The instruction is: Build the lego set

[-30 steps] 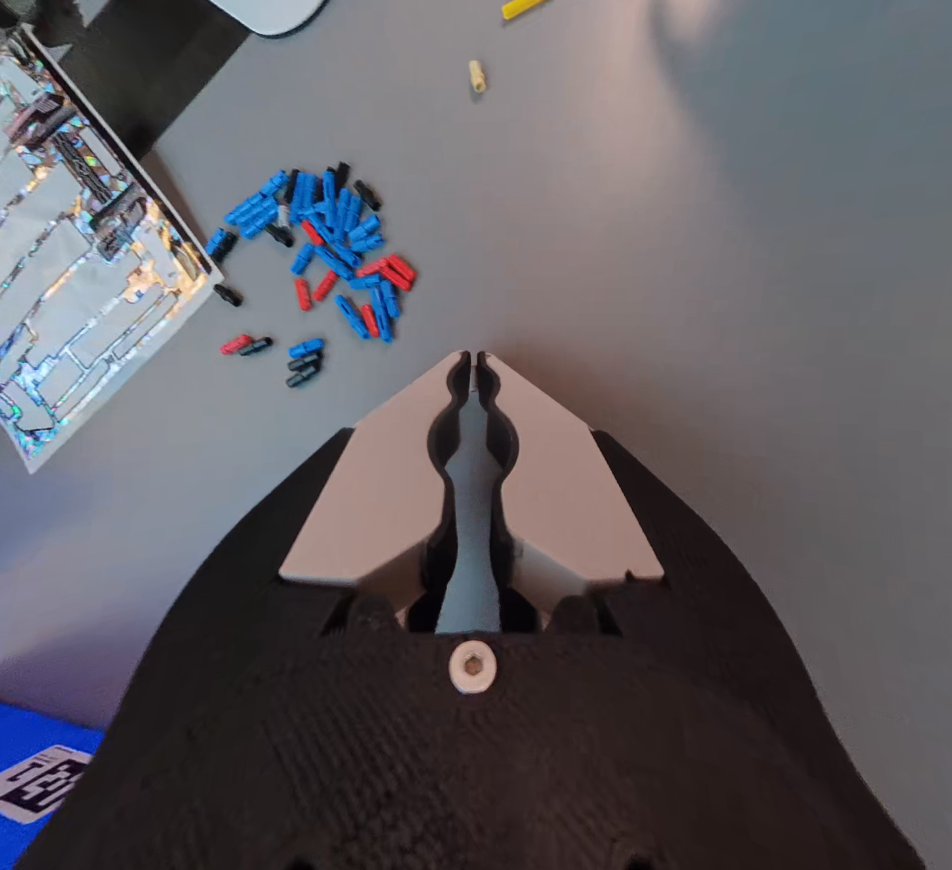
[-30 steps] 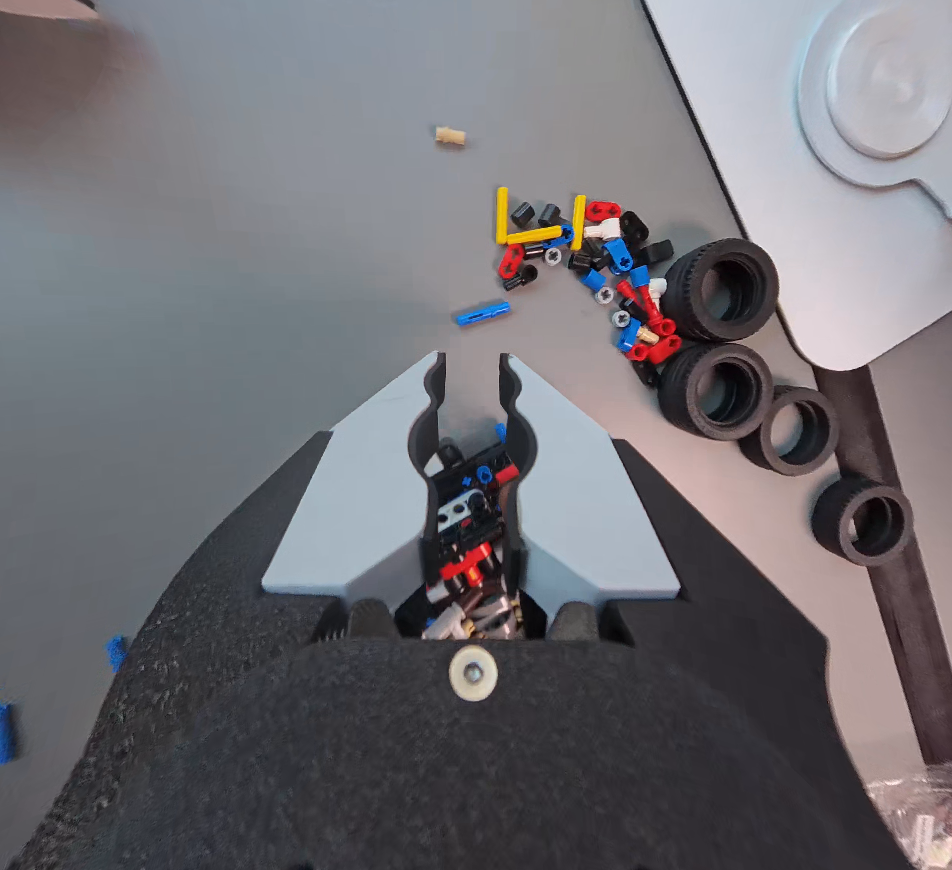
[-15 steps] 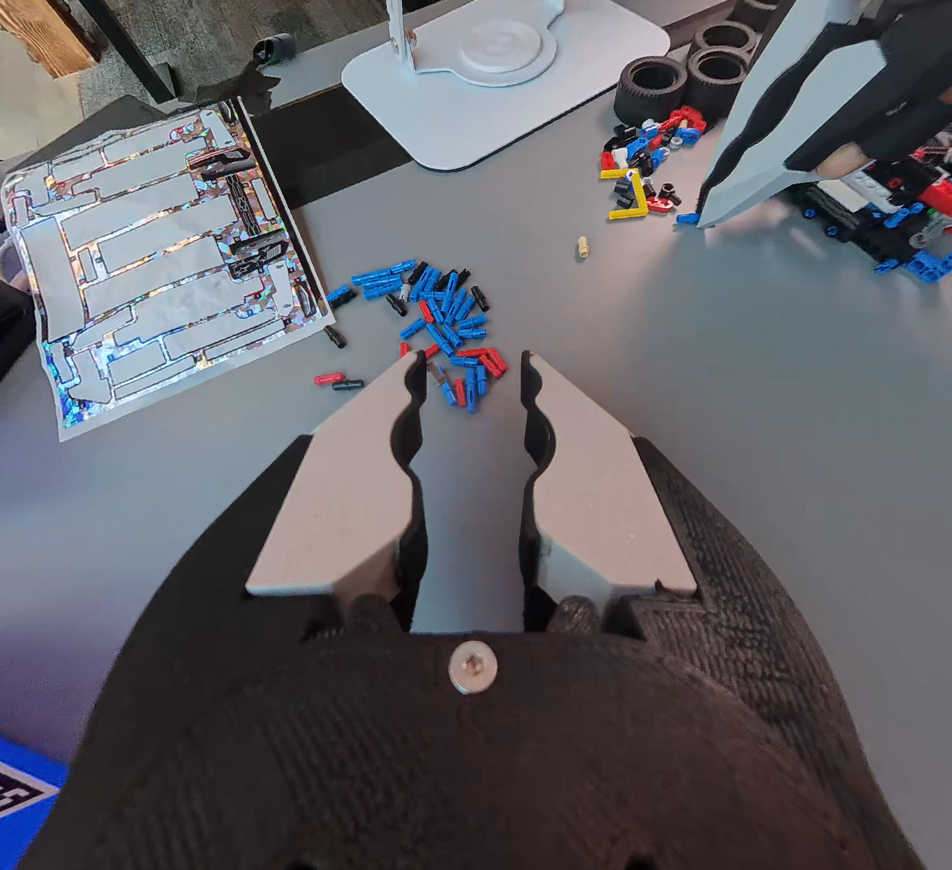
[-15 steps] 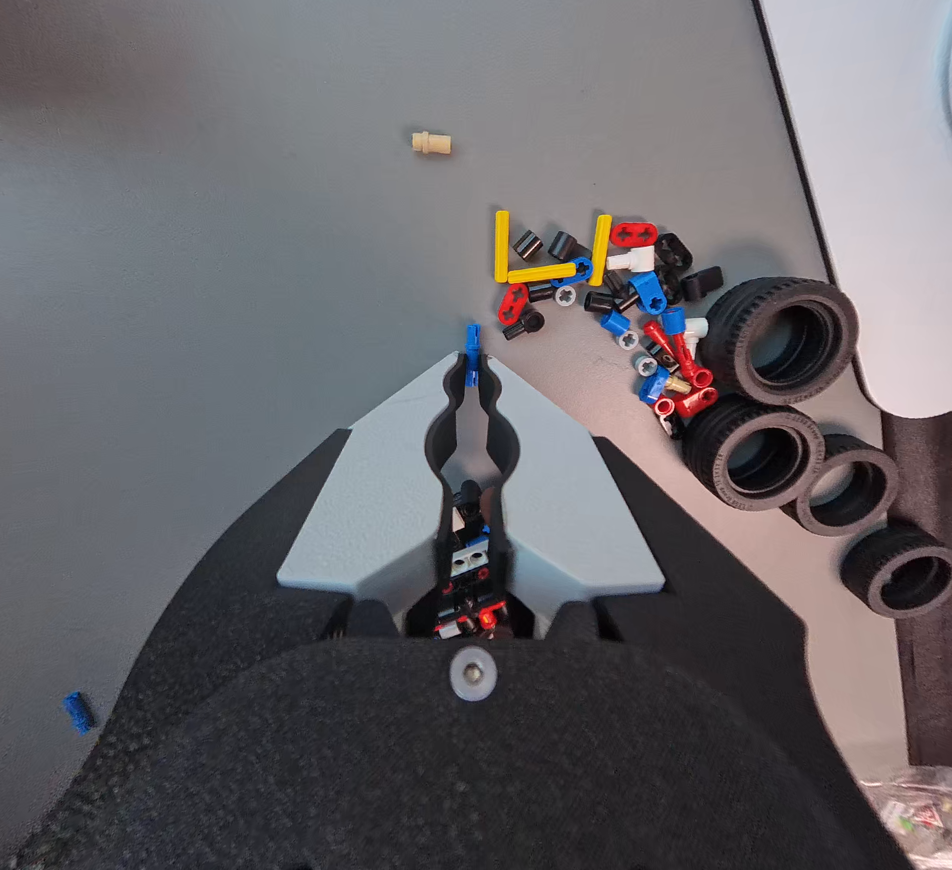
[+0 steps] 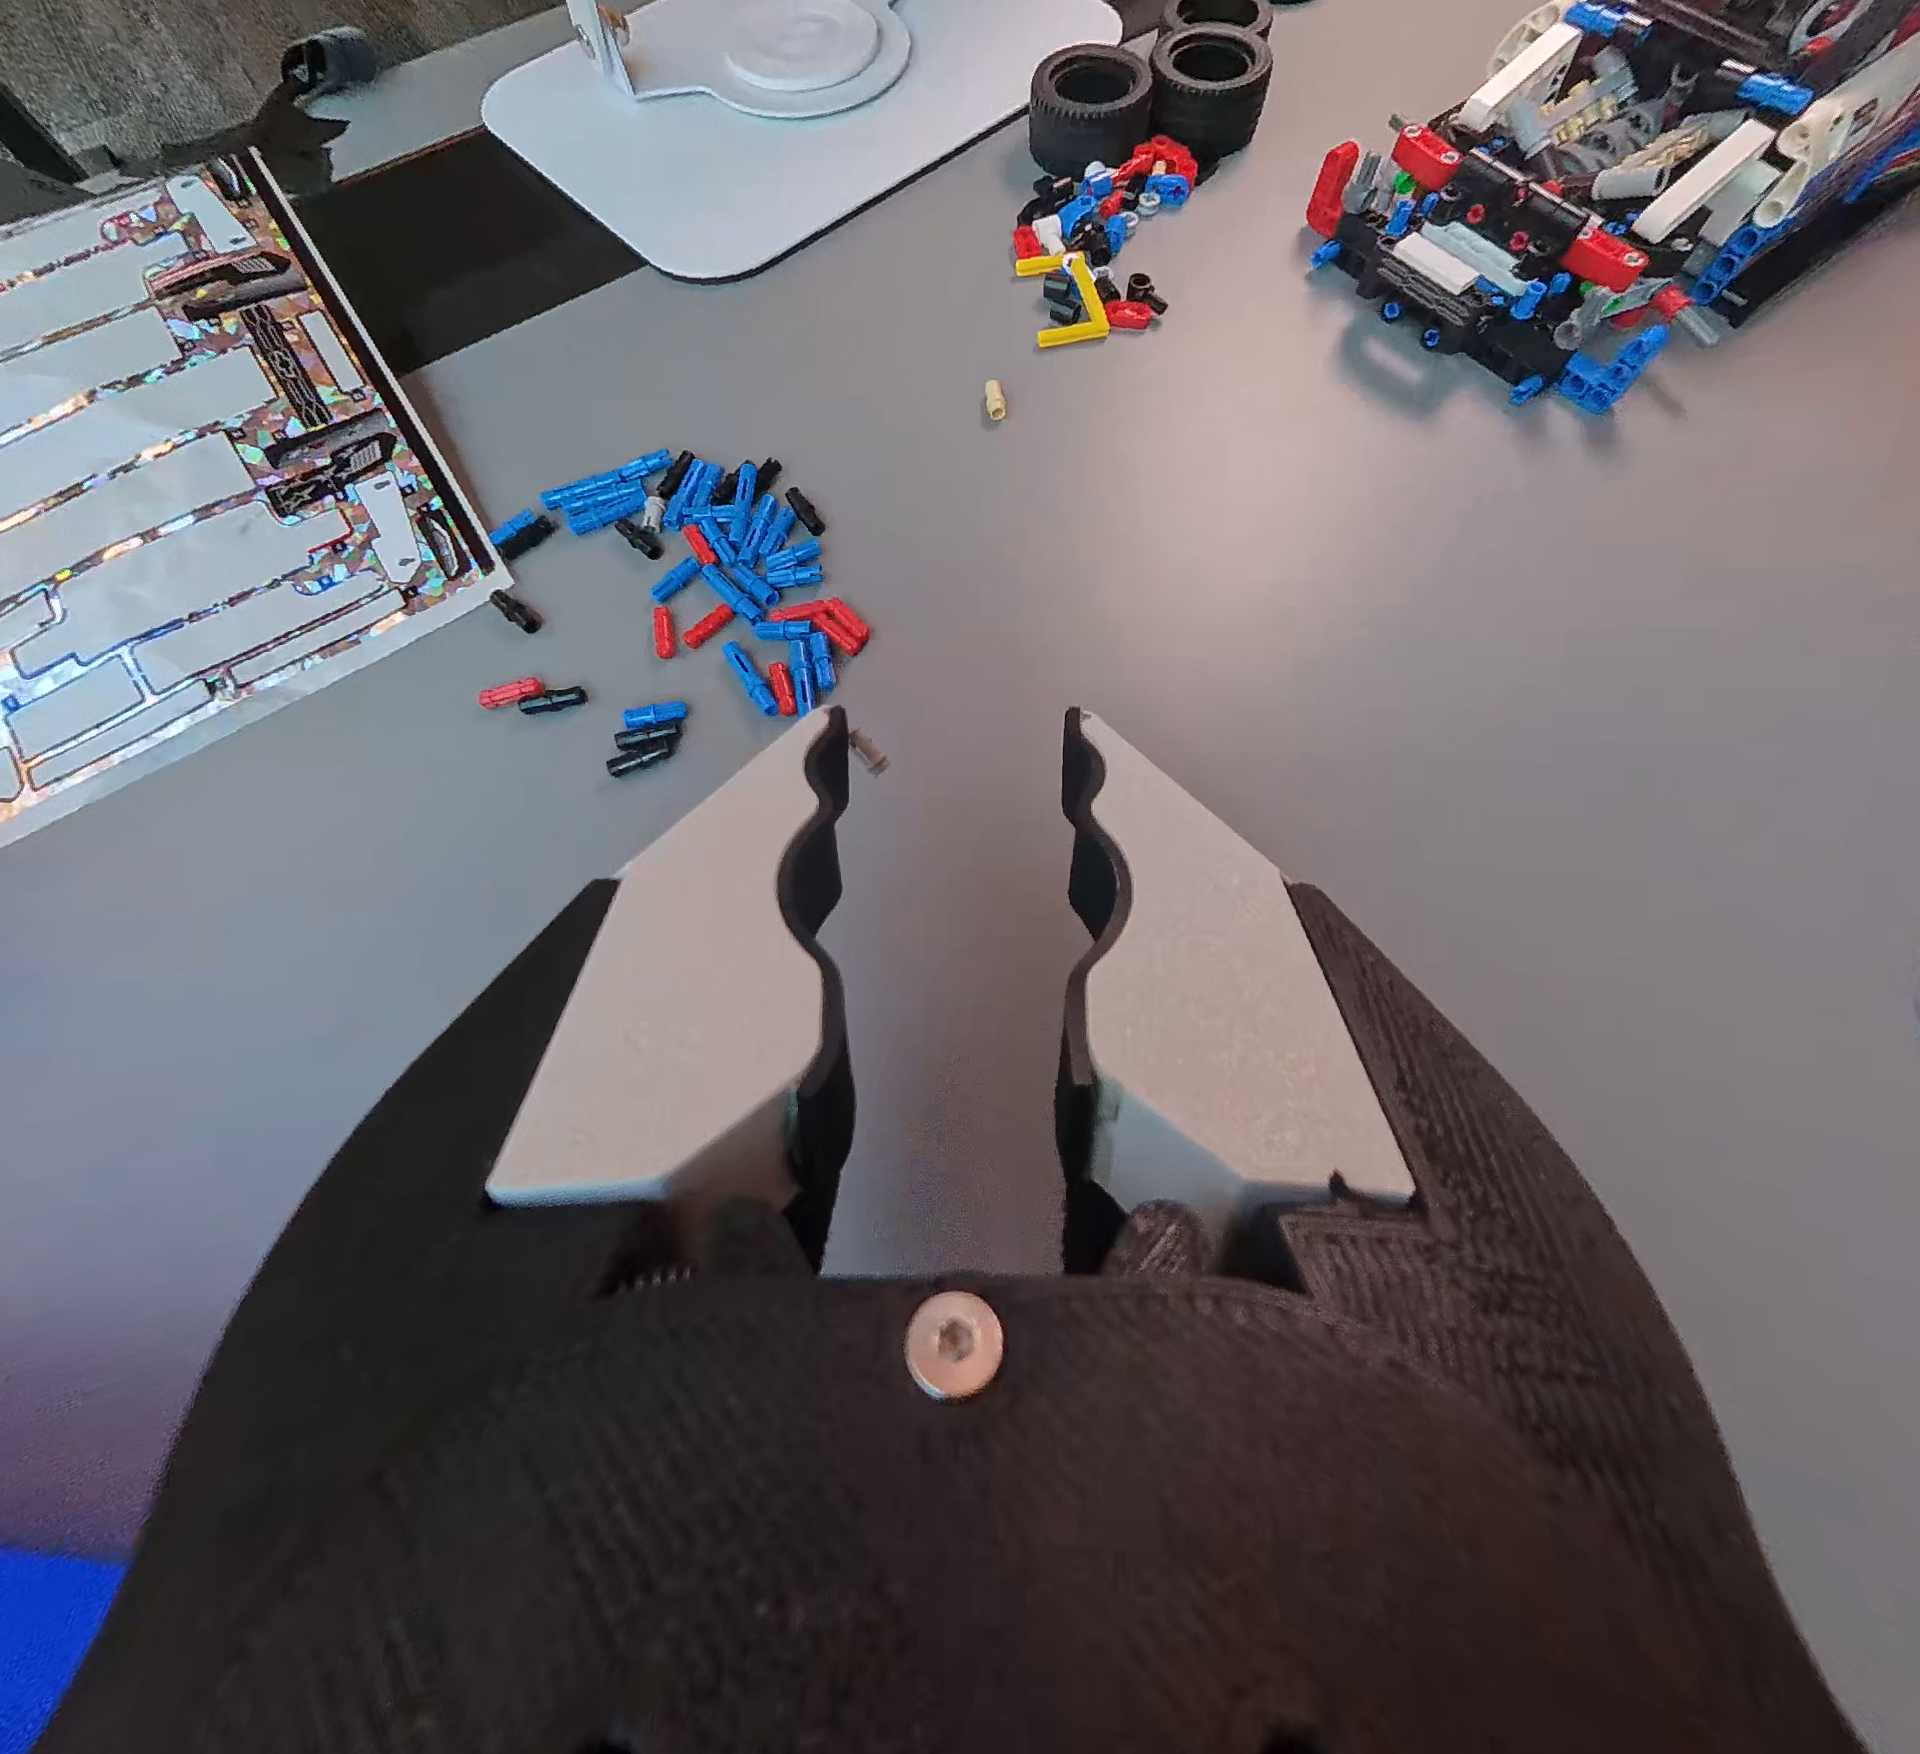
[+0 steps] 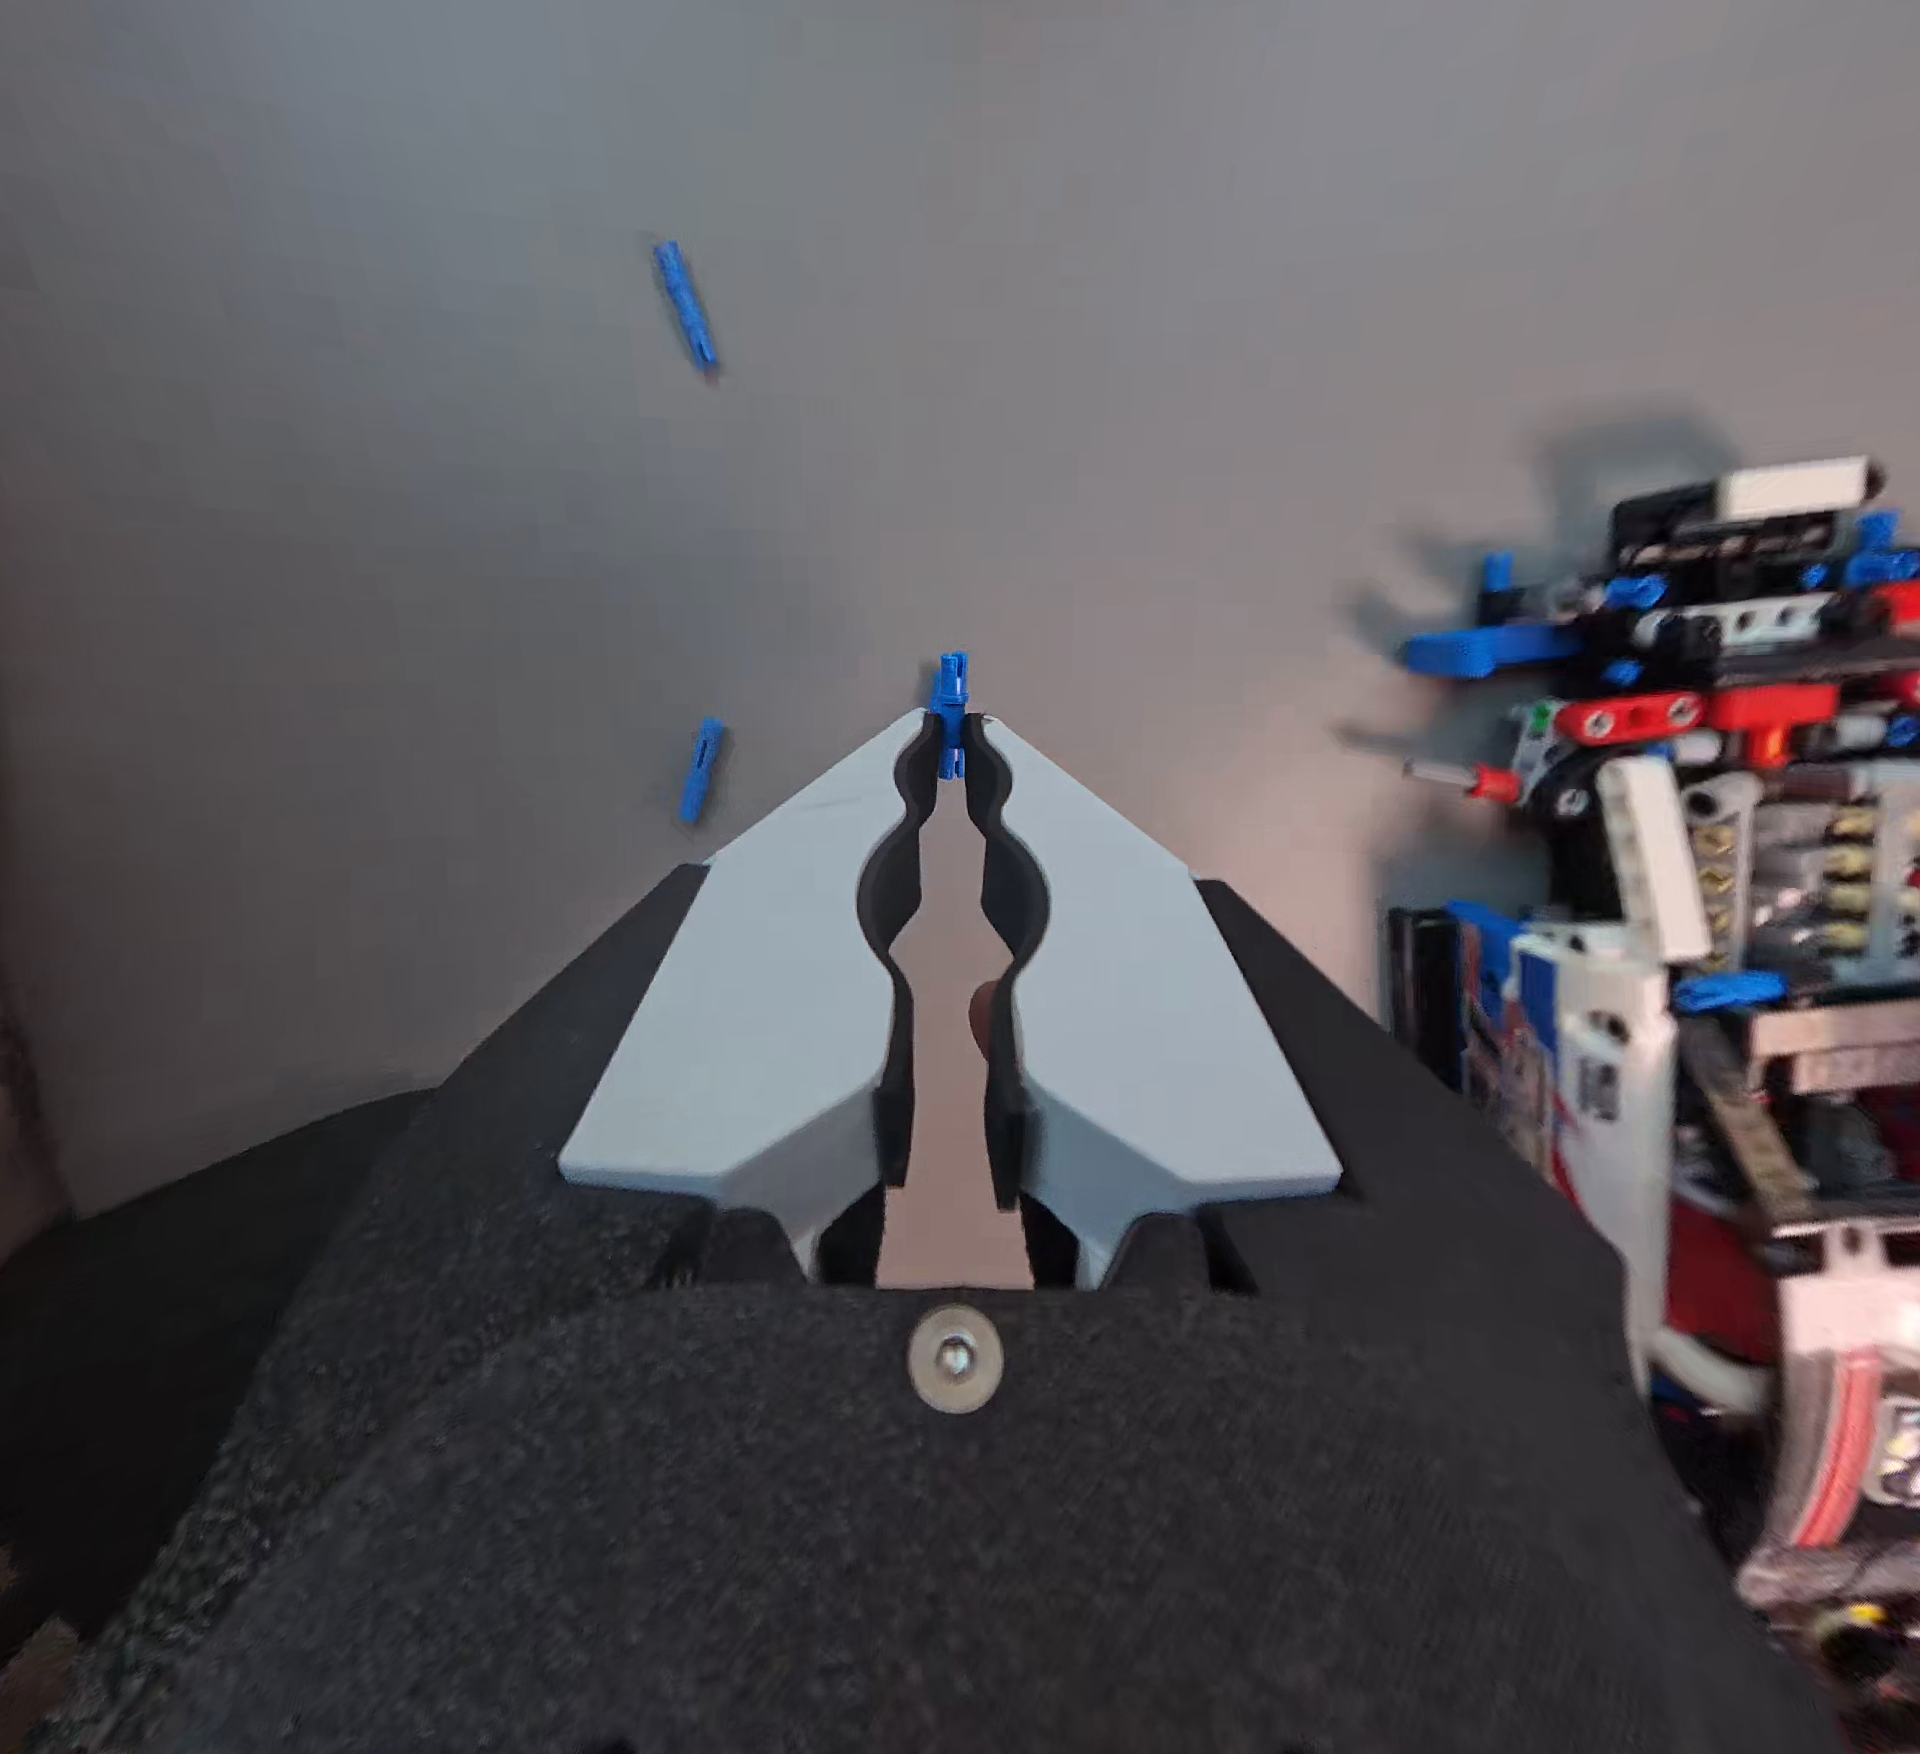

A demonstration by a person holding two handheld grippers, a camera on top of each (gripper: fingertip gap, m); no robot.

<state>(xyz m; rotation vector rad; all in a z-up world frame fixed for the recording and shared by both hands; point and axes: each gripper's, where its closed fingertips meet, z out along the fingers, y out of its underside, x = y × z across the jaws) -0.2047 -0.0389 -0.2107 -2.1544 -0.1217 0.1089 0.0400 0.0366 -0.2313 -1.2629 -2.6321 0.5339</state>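
Lego parts on a grey tabletop point(image 5: 1351, 665), with the partly built black, white, red and blue lego car point(image 5: 1621, 177) standing at the far right in the left wrist view and at the right edge, blurred, in the right wrist view. Right gripper point(image 6: 948, 719), fingers pressed together, pinching a small blue lego pin point(image 6: 951, 696) at the very tips, the pin projecting forward past them over the table. Two more loose blue pins, one just left of the fingertips point(image 6: 702, 769), one farther ahead point(image 6: 686, 304). Left gripper point(image 5: 948, 717), fingers spread and holding nothing, above bare table. Tiny grey pin point(image 5: 868, 754) just beside the left fingertip. Scatter of blue, red and black connector pins point(image 5: 727, 561) ahead and to the left. Single tan peg point(image 5: 995, 402) lying alone between that scatter and a mixed heap of yellow, red, blue and black small pieces point(image 5: 1091, 260). Four black rubber tyres point(image 5: 1174, 63) just behind the heap, two close together and two farther back. White flat stand base point(image 5: 748, 146) with upright post, beyond the pins. Holographic sticker sheet point(image 5: 187, 478) at the left edge, one corner near the pin scatter
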